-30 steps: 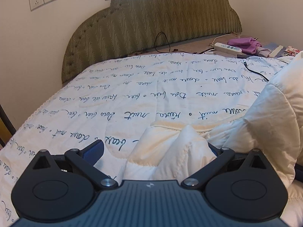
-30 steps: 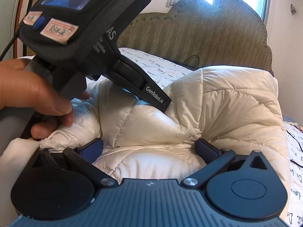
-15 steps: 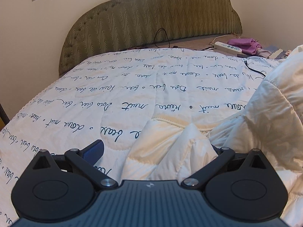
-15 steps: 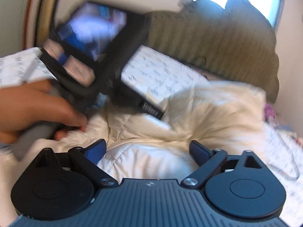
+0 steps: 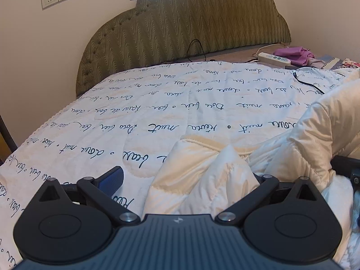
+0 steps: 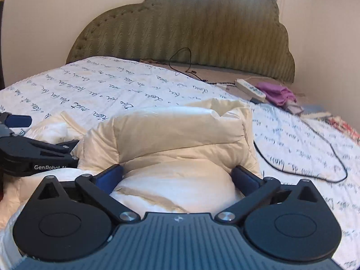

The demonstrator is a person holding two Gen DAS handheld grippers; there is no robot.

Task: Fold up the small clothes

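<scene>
A cream quilted puffer jacket [image 6: 180,135] lies bunched on the bed's script-printed quilt [image 5: 157,103]. My right gripper [image 6: 177,176] hovers over its folded bulk. Its jaws are opening wide and the padded fabric bulges up between the blue pads [image 6: 110,175] without being pinched. My left gripper [image 5: 184,177] is open at the jacket's left edge [image 5: 202,168]. A peak of fabric stands between its fingers and hides the right one, while the left pad [image 5: 111,178] is over bare quilt. The left gripper's blue pad [image 6: 19,120] shows at the far left of the right wrist view.
A green padded headboard [image 5: 191,22] closes the far end of the bed. Near it lie a white power strip [image 6: 249,87], a purple cloth [image 6: 276,93] and a black cable [image 6: 326,153] looping over the quilt on the right. Bare quilt stretches to the left.
The right wrist view has swung to the right, away from the hand and the left gripper. The jacket part that stood tall now lies lower, folded over. The left view has hardly changed.
</scene>
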